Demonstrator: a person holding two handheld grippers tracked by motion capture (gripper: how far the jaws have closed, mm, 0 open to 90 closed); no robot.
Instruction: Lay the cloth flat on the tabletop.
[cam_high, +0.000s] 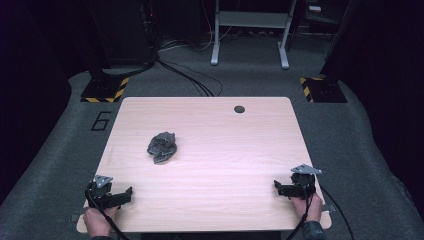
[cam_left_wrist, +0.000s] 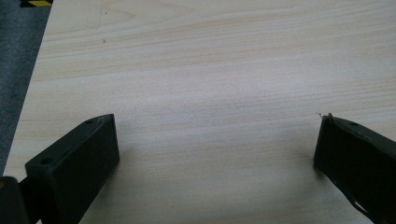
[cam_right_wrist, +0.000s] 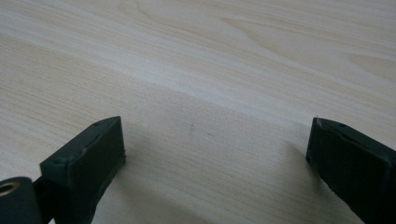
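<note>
A crumpled dark grey cloth (cam_high: 162, 147) lies on the light wooden table (cam_high: 215, 165), left of its middle. My left gripper (cam_high: 125, 194) rests near the front left corner, held by a hand, its jaws wide open over bare wood (cam_left_wrist: 217, 140). My right gripper (cam_high: 280, 188) sits near the front right corner in the other hand, also wide open with nothing between the jaws (cam_right_wrist: 217, 140). Both grippers are well apart from the cloth.
A round dark hole (cam_high: 239, 108) marks the table's far edge. Beyond the table, grey carpet carries cables (cam_high: 190, 80), a white metal frame (cam_high: 250, 30) and two black stands on yellow-striped bases (cam_high: 105, 90).
</note>
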